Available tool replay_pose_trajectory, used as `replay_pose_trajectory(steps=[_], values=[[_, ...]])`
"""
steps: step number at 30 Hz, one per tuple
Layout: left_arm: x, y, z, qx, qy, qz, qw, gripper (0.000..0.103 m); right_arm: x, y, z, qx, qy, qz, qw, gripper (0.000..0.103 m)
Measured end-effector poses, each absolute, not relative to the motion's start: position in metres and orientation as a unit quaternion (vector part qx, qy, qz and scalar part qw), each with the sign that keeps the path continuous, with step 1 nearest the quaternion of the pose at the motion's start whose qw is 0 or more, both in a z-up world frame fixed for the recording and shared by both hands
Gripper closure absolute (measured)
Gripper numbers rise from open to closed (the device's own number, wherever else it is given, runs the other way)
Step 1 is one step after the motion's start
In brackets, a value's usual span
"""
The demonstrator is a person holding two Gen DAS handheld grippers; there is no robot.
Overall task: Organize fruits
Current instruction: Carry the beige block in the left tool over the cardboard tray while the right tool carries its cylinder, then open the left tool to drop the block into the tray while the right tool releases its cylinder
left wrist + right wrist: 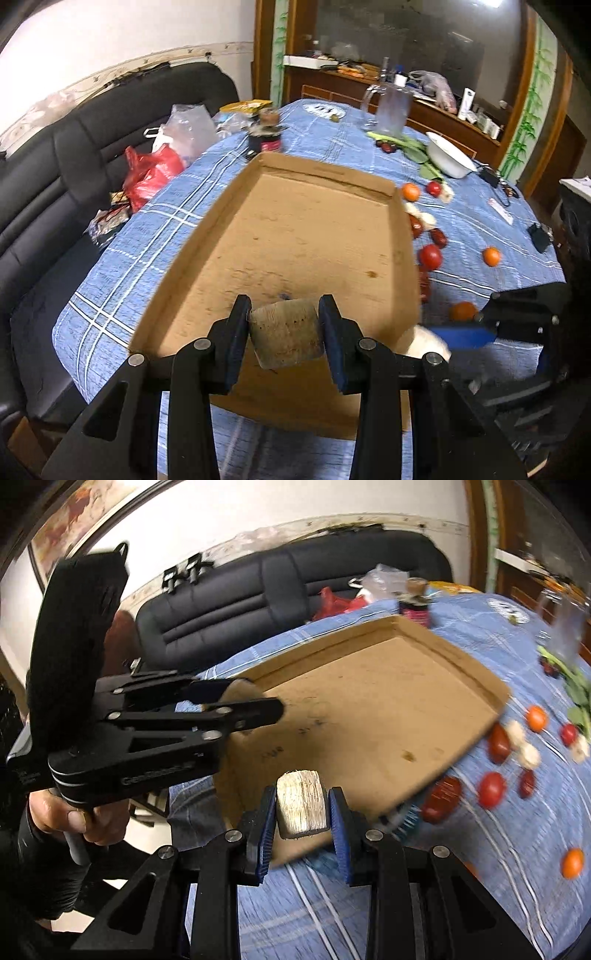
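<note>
Left wrist view is sitting just behind the left gripper (283,334), looking forward and down along its fingers at the shallow brown cardboard tray (303,236) — close range, near edge under the lens. Right wrist view is riding behind the right gripper (303,805), facing the same tray (369,716) from its other near corner, angling leftward. Both are sharing the tray, the blue plaid tablecloth (129,240) (498,812) and the black leather sofa (55,155) (240,598) — the right view is also catching the left gripper (255,701) side-on.
</note>
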State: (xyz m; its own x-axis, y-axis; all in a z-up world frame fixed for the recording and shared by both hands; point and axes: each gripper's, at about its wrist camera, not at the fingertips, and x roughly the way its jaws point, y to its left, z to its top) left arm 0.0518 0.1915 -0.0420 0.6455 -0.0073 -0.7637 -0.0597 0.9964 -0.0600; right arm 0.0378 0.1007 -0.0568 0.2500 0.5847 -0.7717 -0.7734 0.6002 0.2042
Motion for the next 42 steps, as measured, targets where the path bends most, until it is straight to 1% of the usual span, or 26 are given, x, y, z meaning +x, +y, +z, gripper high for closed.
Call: replay_pose_trajectory(steps=[7, 19, 21, 25, 26, 27, 28, 29, 32, 34, 35, 36, 38, 42], values=[[0.058, 0.208, -0.060, -0.046, 0.438, 0.023, 0.897, 0.067, 0.036, 0.141, -0.082, -0.140, 0.449, 0.442, 0.764, 0.075], [0.069, 0.212, -0.076, -0.050, 0.455, 0.019, 0.889, 0.067, 0.045, 0.152, -0.097, -0.152, 0.466, 0.439, 0.753, 0.075], [0.070, 0.212, -0.079, -0.051, 0.459, 0.018, 0.887, 0.067, 0.045, 0.153, -0.099, -0.156, 0.469, 0.436, 0.753, 0.072], [0.072, 0.216, -0.087, -0.063, 0.470, 0.026, 0.880, 0.067, 0.046, 0.151, -0.101, -0.156, 0.469, 0.431, 0.755, 0.070], [0.072, 0.217, -0.088, -0.064, 0.470, 0.033, 0.880, 0.067, 0.045, 0.150, -0.100, -0.155, 0.469, 0.431, 0.756, 0.065], [0.071, 0.215, -0.087, -0.061, 0.469, 0.037, 0.880, 0.067, 0.045, 0.148, -0.098, -0.154, 0.467, 0.428, 0.758, 0.056], [0.069, 0.214, -0.085, -0.058, 0.468, 0.041, 0.881, 0.067, 0.044, 0.146, -0.097, -0.153, 0.465, 0.427, 0.761, 0.053], [0.068, 0.213, -0.084, -0.059, 0.467, 0.043, 0.881, 0.067, 0.043, 0.143, -0.094, -0.150, 0.460, 0.426, 0.765, 0.052], [0.061, 0.210, -0.075, -0.061, 0.456, 0.048, 0.887, 0.066, 0.039, 0.131, -0.083, -0.139, 0.451, 0.425, 0.772, 0.052], [0.055, 0.205, -0.065, -0.056, 0.444, 0.057, 0.893, 0.062, 0.036, 0.119, -0.075, -0.131, 0.444, 0.424, 0.778, 0.052], [0.053, 0.203, -0.060, -0.054, 0.437, 0.058, 0.896, 0.056, 0.034, 0.112, -0.071, -0.126, 0.440, 0.422, 0.783, 0.052], [0.050, 0.199, -0.055, -0.050, 0.429, 0.060, 0.900, 0.046, 0.032, 0.105, -0.067, -0.122, 0.436, 0.420, 0.786, 0.052], [0.044, 0.191, -0.046, -0.042, 0.414, 0.062, 0.907, 0.034, 0.027, 0.088, -0.060, -0.112, 0.431, 0.414, 0.794, 0.050], [0.038, 0.174, -0.032, -0.024, 0.395, 0.057, 0.917, 0.034, 0.022, 0.056, -0.050, -0.091, 0.424, 0.397, 0.809, 0.050]])
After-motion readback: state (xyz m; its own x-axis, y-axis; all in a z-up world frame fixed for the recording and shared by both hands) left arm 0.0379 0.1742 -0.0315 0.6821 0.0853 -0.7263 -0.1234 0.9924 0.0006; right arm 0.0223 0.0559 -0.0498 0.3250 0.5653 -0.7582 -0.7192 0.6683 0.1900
